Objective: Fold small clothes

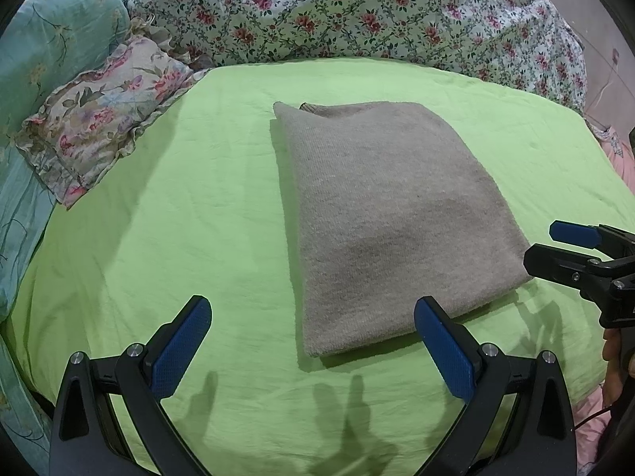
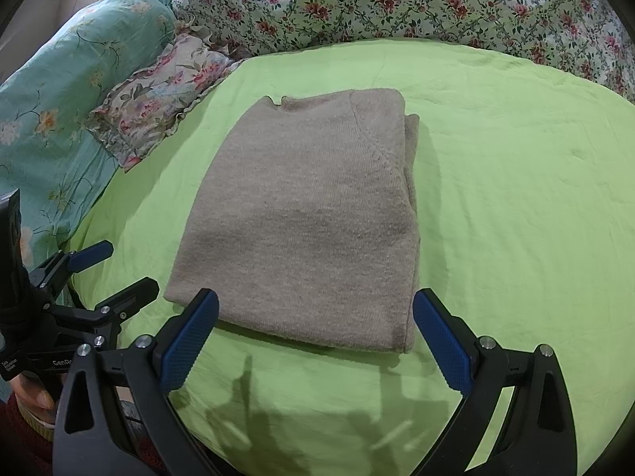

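Left wrist view shows a grey sweater (image 1: 389,218) lying folded into a neat rectangle on the green sheet (image 1: 178,218), its near edge just ahead of the left gripper (image 1: 313,347). That gripper's jaws stand spread wide with nothing between them. The right gripper (image 2: 315,341) hangs the same way at the near edge, released and empty, straddling the sweater's right corner. Both seem held back so the bundle lies undisturbed; the fold looks about finished. A floral pillow (image 2: 158,103) and a flowered quilt (image 1: 357,12) lie well apart from it.
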